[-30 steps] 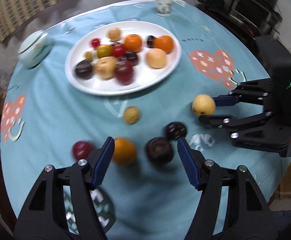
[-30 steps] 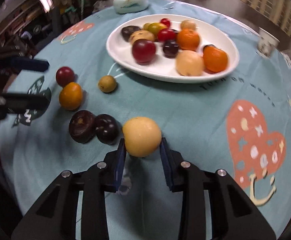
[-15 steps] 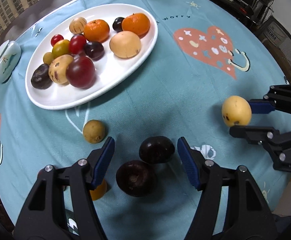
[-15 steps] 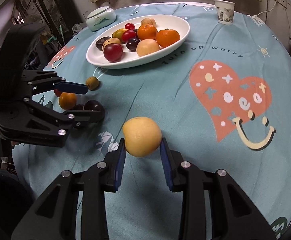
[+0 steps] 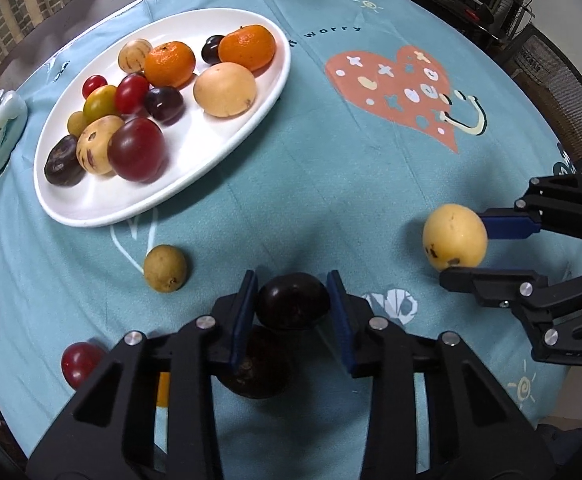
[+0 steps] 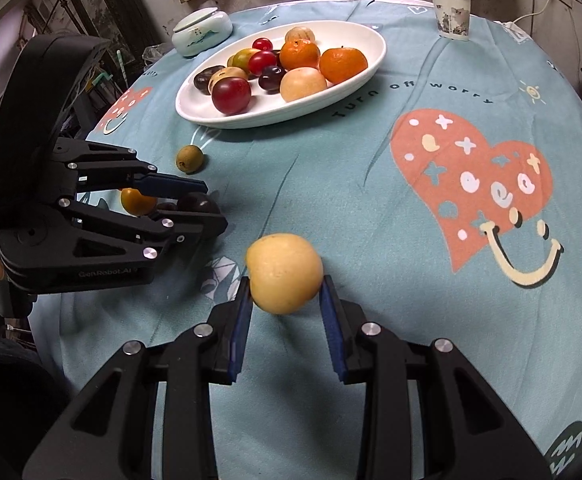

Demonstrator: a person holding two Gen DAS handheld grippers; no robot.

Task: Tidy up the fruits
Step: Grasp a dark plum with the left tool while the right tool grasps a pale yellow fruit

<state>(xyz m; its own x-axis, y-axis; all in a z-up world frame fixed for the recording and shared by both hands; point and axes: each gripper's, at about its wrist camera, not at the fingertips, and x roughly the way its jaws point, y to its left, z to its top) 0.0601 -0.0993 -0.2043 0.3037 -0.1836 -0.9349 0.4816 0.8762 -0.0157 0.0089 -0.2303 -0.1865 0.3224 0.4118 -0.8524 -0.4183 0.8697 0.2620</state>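
**Fruits gripped in both tools**

A dark plum point(image 5: 293, 306) is pinched by the left tool point(image 5: 293, 312) just above the worktop point(image 5: 331, 168). A yellow fruit point(image 6: 285, 279) is clamped in the right tool point(image 6: 285, 312). More fruits are piled on the white plate point(image 5: 227, 152).

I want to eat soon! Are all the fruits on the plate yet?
Not yet. The white oval plate already holds many fruits. The right gripper grips a round yellow fruit, and the left gripper closes around a dark purple plum. A small brownish-green fruit, a red cherry tomato and others sit on the tablecloth.
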